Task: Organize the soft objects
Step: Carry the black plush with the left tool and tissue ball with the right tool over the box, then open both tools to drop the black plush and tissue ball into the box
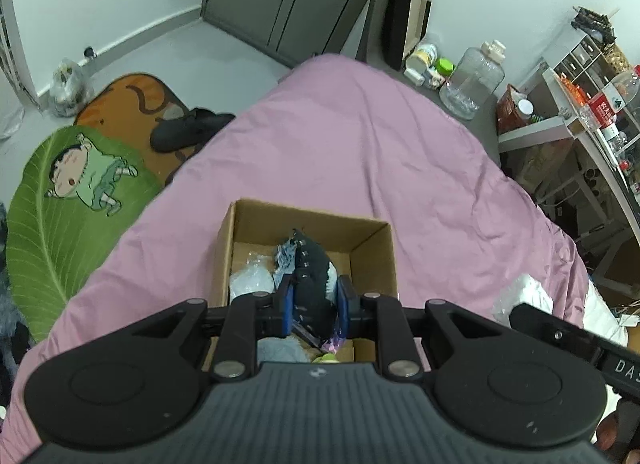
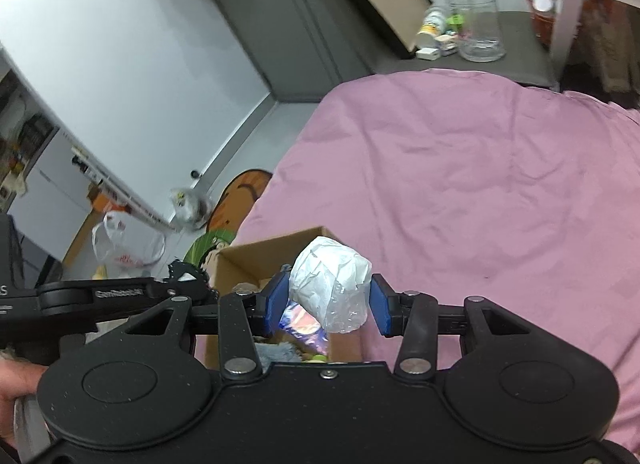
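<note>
So the left gripper (image 1: 314, 306) is pinching a dark soft item (image 1: 310, 276), some black fabric thing with pale bits, and I can't tell exactly what it is. The blue pads are squeezed in tight on both sides of it, and it hangs right over the open cardboard box (image 1: 372, 236) sitting on the pink bedsheet (image 1: 400, 151).

The right gripper (image 2: 329, 306) is clamped on a crumpled white plastic bag (image 2: 330, 276), wadded into a ball, with the pads pressing on its sides. It's over the near edge of the same cardboard box (image 2: 256, 254), a bit toward the right wall. You can see the left gripper's arm poking in from the left in the right wrist view, so the two are close together.

My read: this is the drop-off step, with both soft things carried to the box and neither let go yet. The next move probably calls for lowering each one a bit, then spreading the jaws so they fall inside and don't catch on the rim. With both grippers crowding one opening, going one at a time looks safer.

The box already has stuff in it: something pale blue and crinkly (image 1: 250, 278) on the left side, a fluffy grey-blue cloth (image 1: 280, 350) near the front, a bit of colourful printed packaging (image 2: 304, 322), and a small yellow-green bit at the front edge. There's more white plastic (image 1: 520, 300) lying on the bed off to the right, looks like it still needs sorting.
</note>
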Tool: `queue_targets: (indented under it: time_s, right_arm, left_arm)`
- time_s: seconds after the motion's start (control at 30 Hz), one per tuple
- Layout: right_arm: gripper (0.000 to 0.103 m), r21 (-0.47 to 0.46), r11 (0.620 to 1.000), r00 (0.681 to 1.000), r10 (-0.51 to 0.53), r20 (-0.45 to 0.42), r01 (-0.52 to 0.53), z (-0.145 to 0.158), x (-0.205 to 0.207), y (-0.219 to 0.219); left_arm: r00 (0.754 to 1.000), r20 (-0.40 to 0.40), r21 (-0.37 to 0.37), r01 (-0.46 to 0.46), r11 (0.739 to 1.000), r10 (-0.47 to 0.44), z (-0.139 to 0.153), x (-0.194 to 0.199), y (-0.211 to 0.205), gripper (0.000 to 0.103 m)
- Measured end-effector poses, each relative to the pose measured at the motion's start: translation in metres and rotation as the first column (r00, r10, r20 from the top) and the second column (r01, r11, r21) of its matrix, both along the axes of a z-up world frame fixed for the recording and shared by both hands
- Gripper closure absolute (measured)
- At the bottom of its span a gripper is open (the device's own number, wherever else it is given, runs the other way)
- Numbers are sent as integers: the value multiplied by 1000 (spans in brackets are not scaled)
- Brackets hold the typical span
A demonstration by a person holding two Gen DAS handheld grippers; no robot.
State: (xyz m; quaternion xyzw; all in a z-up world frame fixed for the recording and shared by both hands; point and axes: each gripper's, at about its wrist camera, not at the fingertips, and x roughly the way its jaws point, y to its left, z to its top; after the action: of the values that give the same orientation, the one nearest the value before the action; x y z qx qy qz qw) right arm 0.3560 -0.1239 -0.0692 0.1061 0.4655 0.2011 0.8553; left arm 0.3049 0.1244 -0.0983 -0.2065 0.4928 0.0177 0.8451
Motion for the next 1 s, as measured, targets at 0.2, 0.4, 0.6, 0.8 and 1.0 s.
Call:
queue_targets:
  time_s: [0.2, 0.4, 0.6, 0.8, 1.0]
  right_arm:
    - [59, -27, 998, 999, 51, -10, -51, 2, 9, 22]
    - [59, -26, 996, 997, 81, -14, -81, 3, 14, 36]
    - [59, -25, 994, 994, 101, -41, -102, -10, 21, 52]
    - [59, -29, 992, 991, 124, -52, -126, -14, 28, 72]
    - [27, -57, 994, 995, 96, -3, -96, -2, 31, 79]
  left_arm:
    - [1000, -23, 20, 17, 1000, -16, -12, 8, 0, 83]
    - [998, -60, 32, 12, 999, -10, -19, 11, 6, 83]
    - [996, -87, 23, -21, 1000, 23, -18, 5, 18, 81]
    - [993, -95, 39, -71, 997, 75, -8, -5, 31, 70]
    - [993, -77, 57, -87, 995, 92, 5, -12, 34, 56]
